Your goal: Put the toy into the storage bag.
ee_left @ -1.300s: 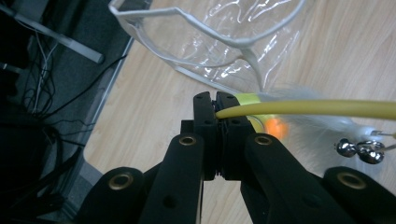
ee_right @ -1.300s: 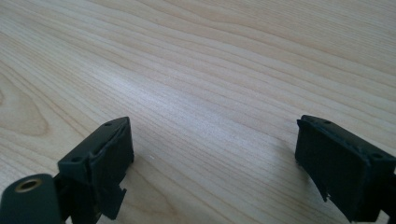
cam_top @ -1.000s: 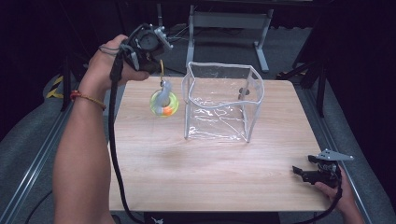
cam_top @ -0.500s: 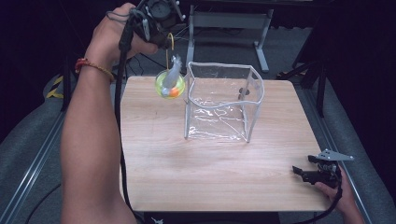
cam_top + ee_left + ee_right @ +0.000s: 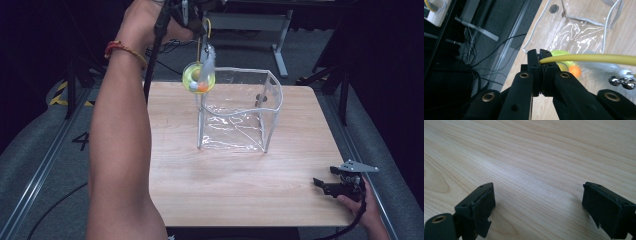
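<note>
My left claw (image 5: 540, 56) clenched on yellow cord (image 5: 589, 58), toy (image 5: 198, 77) dangling at clear bag's (image 5: 235, 112) 10 o'clock rim; swing could snag it. Right claw (image 5: 537, 205) released on counter (image 5: 225, 190).

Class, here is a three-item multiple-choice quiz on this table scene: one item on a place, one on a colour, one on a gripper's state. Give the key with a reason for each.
1. Where does the right gripper sit?
A. inside the clear bag
B. low over the table's near right corner
C. above the bag

2. What colour is the cord pinched by the left gripper?
A. yellow
B. blue
C. white

3. How do the right gripper's jaws stand?
A. shut on the toy
B. shut on nothing
C. wide apart, holding nothing

Key: 1 B, the high view shows it there, far from the clear bag. 2 A, the left gripper view shows a yellow cord between its jaws, the round toy hanging below. 3 C, bare wood shows between them.
</note>
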The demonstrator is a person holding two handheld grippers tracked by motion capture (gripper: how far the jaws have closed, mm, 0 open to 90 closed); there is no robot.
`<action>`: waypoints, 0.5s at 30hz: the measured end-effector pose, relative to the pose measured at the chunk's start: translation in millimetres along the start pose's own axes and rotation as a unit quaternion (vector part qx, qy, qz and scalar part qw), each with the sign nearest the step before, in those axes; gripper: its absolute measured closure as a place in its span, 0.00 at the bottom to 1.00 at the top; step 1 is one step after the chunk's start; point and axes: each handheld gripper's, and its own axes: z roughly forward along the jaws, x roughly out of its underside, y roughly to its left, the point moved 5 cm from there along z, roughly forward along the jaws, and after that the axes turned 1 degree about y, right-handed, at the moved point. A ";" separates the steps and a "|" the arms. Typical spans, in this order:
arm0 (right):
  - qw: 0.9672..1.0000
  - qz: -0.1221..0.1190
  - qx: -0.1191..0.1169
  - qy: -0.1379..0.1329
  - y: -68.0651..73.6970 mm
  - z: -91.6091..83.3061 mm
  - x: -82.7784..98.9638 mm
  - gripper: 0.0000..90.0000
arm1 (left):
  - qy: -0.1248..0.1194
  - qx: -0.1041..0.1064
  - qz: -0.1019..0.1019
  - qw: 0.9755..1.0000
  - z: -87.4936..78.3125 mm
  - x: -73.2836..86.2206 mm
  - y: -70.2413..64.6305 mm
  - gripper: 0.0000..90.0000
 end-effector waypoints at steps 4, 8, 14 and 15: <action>1.000 0.001 0.000 0.000 0.1 -0.1 0.1 0.13 | -0.001 0.008 0.014 1.000 7.2 -14.1 -6.8 0.98; 1.000 0.001 0.000 0.000 -0.1 0.1 0.0 0.13 | -0.007 0.017 0.024 1.000 11.4 -22.2 -11.3 0.98; 1.000 0.000 0.000 0.000 -0.1 0.1 0.0 0.13 | -0.002 0.041 0.044 0.998 35.3 -38.9 -19.7 0.98; 1.000 0.000 0.000 0.000 -0.1 0.1 0.0 0.13 | -0.002 0.041 0.044 0.998 35.3 -38.9 -19.7 0.98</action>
